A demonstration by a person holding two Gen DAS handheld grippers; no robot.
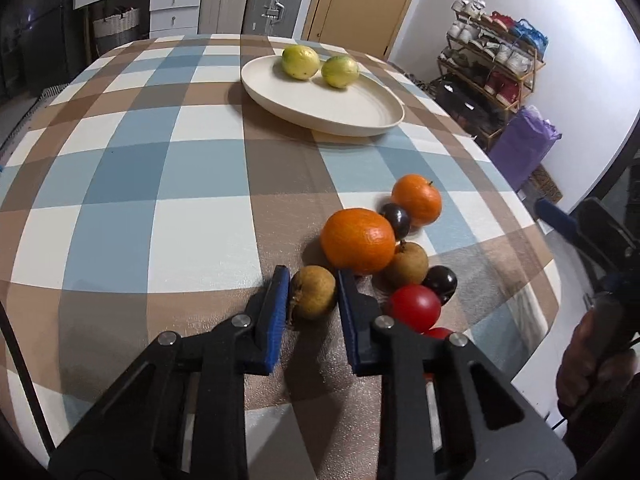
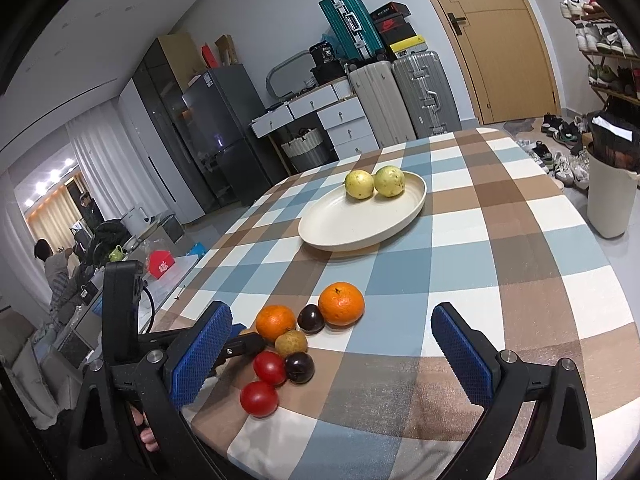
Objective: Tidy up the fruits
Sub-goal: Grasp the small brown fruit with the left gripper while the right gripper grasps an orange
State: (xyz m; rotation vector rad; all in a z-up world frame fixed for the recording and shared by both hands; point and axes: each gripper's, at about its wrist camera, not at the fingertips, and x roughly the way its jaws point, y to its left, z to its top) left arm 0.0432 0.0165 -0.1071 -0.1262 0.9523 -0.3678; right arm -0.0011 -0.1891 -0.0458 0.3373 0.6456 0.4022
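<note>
A cream plate (image 1: 360,116) holds two yellow-green fruits (image 1: 300,62) at the table's far side; it also shows in the right wrist view (image 2: 340,232). Near the front lies a cluster: two oranges (image 1: 358,246), two brown fruits, two dark plums (image 1: 440,282) and two red tomatoes (image 1: 414,306). My left gripper (image 1: 314,292) is open, its blue pads on either side of one brown fruit (image 1: 314,292), with small gaps showing. My right gripper (image 2: 332,344) is wide open and empty, above the table beside the cluster (image 2: 292,344).
A checked cloth covers the table (image 1: 160,184). A white bin (image 2: 608,200) stands off the right edge. A shoe rack (image 1: 492,64) and purple bag (image 1: 520,148) stand to the right. Suitcases and drawers are behind the table.
</note>
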